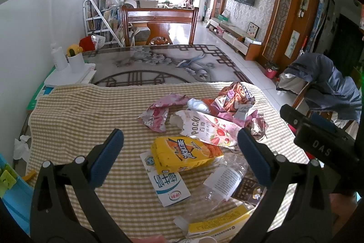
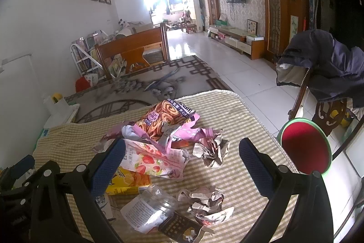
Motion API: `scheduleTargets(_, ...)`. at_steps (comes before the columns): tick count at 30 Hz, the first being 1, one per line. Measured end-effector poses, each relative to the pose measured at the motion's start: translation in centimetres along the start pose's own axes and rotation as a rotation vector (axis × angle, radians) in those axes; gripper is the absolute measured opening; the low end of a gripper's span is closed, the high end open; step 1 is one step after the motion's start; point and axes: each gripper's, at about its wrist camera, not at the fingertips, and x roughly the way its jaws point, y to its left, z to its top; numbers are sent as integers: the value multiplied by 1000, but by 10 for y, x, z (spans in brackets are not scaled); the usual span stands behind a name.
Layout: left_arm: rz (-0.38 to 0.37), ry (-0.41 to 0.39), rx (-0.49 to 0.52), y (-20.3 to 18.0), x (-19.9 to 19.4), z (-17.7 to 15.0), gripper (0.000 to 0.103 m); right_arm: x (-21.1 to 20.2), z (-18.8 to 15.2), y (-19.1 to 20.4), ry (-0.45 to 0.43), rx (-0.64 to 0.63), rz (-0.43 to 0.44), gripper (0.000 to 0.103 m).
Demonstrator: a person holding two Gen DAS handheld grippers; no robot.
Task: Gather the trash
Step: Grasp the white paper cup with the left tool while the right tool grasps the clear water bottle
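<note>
both wrist views look forward and down, close over the desk (image 1: 68,111), sharing the pocky wrapper (image 1: 209,129) (image 2: 157,161).

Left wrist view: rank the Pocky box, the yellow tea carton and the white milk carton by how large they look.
1. Pocky box, longest.
2. Yellow tea carton and white milk carton: too alike to rank; the yellow one overlaps the milk carton, hiding part of it.

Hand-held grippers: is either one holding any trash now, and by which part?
Nothing is held. The left hand-held gripper and the right hand-held gripper are both open above the trash.
</note>
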Motion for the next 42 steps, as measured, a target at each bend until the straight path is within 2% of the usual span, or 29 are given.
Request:
scheduleTargets(5, 21, -23, 12, 13, -4, 2, 98, -1, 1, -1, 16, -38, 12, 96)
scheduleTargets(9, 42, -11, 98, 27, -7, -16, 98, 0, -7, -5, 53, -80, 7, 96)
scheduleTargets(11, -5, 50, 153, 33, -4, -30, 98, 4, -15, -10, 93, -68, 10, 96)
scheduleTargets(14, -168, 189, 229, 38, -3, -59, 98, 9, -22, -15, 160, -60, 47, 96)
scheduleTargets(19, -312, 312, 436, 28, -6, -110, 98, 9, -38, -8, 243, -197, 96, 96)
scheduleTargets(21, -362, 352, 448, 21, -3, -121, 98, 12, -43, -6, 266, -221, 92, 96)
scheduleTargets(24, -424, 387, 444, 9, 3, -135, 98, 16, -47, -13, 305, -166, 110, 96)
scheduleTargets(26, -418, 392, 452, -4, 10, -144, 98, 19, -49, -19, 335, -114, 133, 96)
scheduleTargets(28, -394, 358, 457, -11, 15, -150, 98, 23, -50, -21, 361, -64, 151, 96)
scheduleTargets(30, -373, 379, 477, -18, 24, -152, 98, 24, -50, -21, 374, -40, 155, 96)
scheduleTargets(33, -334, 374, 484, -17, 30, -147, 91, 26, -52, -16, 397, -22, 177, 96)
scheduleTargets(35, -365, 401, 437, -14, 34, -143, 68, 28, -52, -13, 410, -17, 192, 96)
scheduleTargets(36, -356, 412, 419, -12, 36, -141, 64, 30, -52, -11, 422, -9, 203, 96)
scheduleTargets(39, -327, 419, 344, 1, 38, -131, 62, 35, -54, -5, 460, 20, 246, 96)
scheduleTargets(42, -314, 374, 252, 17, 32, -114, 62, 45, -58, 7, 514, 48, 305, 96)
